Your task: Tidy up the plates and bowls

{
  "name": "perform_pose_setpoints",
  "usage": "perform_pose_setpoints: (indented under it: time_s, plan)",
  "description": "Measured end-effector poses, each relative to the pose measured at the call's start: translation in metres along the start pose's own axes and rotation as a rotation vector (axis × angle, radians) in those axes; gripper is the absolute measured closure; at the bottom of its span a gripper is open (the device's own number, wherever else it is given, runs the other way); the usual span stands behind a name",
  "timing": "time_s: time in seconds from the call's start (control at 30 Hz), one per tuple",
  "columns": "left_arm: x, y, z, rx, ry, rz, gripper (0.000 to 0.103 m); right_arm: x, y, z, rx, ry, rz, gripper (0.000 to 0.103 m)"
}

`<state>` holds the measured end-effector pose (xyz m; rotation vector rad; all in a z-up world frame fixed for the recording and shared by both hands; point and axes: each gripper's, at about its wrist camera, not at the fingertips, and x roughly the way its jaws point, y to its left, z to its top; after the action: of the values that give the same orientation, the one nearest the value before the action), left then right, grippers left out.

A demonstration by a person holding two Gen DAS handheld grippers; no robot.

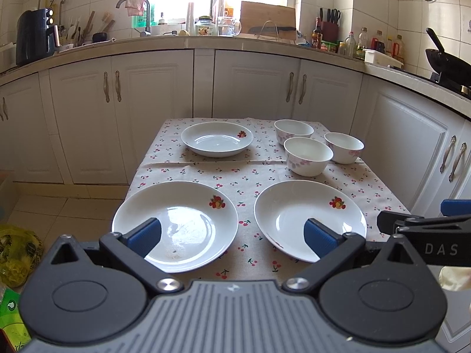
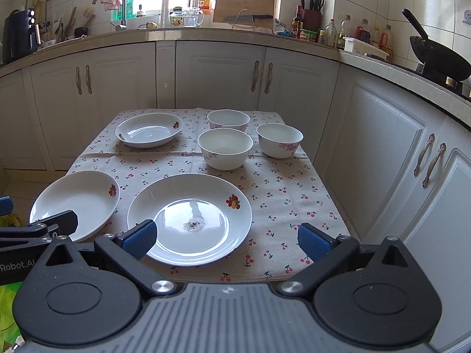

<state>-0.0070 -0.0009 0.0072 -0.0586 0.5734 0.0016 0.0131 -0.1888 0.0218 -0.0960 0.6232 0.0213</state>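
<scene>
Tabletop (image 1: pixel 206 176) covered by a cherry-print cloth, carrying three plates and three bowls. Near left plate (image 1: pixel 175 226) and near right plate (image 1: pixel 309 219) lie side by side at the front edge, apart from each other; far plate (image 1: pixel 217 138) sits at the back left. Three bowls (image 1: pixel 307 156) cluster at the back right, upright, close together. Left gripper (image 1: pixel 232 235) hovers before the two near plates, fingers (image 1: pixel 145 236) spread wide, holding nothing. Right gripper (image 2: pixel 226 239) hovers over the near right plate (image 2: pixel 190 219), fingers (image 2: pixel 313 242) likewise wide and empty. Kitchen cabinets (image 1: pixel 147 111) stand behind.
</scene>
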Motion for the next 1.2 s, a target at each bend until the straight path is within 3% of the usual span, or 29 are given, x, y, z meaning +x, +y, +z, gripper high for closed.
perform_pose_setpoints:
  time_s: [1.2]
  plan:
    - [0.0022,0.0036,0.0029,-0.005,0.006,-0.015,0.001,0.0002,-0.0010,0.0029,0.000,0.003,0.004,0.000]
